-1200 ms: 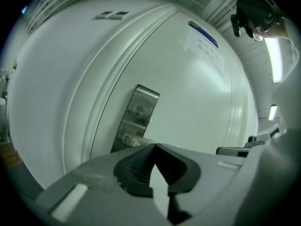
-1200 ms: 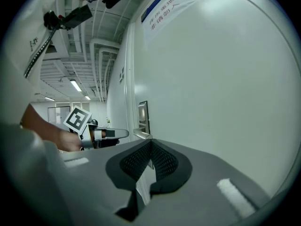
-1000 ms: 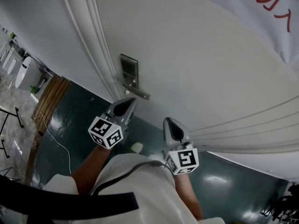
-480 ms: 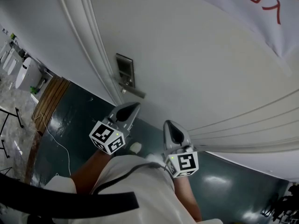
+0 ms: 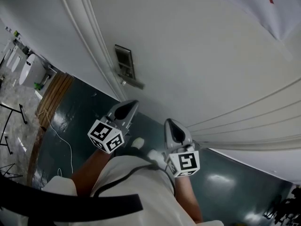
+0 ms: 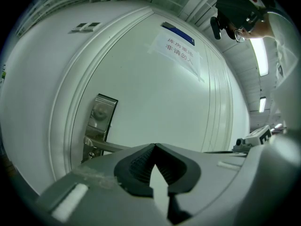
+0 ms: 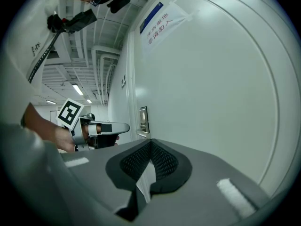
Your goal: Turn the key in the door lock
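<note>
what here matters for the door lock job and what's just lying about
For the job: door, lock plate, door handle, left gripper, right gripper.
Just there: paper notice on the door, white cable.

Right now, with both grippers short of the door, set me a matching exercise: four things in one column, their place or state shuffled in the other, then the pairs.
Things:
1. lock plate
2. paper sign
3. left gripper
4. wooden floor strip

Places or states:
a. brown, left of the dark floor
b. jaws together, nothing between them
c. on the door, just above the lever handle
d. white sheet taped high on the door

Pairs: 1-c, 2-d, 3-b, 4-a.
</note>
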{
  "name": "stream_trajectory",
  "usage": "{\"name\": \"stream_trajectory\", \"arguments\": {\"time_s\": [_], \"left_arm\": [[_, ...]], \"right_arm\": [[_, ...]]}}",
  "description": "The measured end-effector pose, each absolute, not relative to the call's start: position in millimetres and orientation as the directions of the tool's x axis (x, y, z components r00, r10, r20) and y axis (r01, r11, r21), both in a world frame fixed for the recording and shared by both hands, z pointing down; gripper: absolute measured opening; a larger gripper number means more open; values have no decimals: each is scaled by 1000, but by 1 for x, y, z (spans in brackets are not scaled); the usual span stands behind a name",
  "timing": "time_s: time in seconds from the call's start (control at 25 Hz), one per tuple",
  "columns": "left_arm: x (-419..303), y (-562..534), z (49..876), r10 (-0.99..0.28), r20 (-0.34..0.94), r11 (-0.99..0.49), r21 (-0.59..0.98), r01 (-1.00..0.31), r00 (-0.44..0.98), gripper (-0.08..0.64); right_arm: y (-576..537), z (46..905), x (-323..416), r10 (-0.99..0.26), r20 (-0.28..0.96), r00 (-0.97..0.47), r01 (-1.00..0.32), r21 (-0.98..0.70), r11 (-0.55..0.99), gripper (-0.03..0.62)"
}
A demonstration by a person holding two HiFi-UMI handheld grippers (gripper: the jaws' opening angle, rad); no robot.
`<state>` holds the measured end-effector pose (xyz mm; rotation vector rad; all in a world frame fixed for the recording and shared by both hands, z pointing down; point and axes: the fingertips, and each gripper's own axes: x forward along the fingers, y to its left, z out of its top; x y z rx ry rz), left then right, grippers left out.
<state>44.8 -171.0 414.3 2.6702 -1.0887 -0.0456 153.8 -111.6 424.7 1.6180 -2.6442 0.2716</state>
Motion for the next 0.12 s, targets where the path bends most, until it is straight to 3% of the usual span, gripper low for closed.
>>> {"name": "stream_trajectory", "arguments": {"time_s": [0.12], "left_arm": [[48, -168, 417, -700, 70, -679, 244, -693, 711, 3]], "right_arm": [[-109, 428, 159, -880, 132, -457, -888, -127, 442, 8]]}}
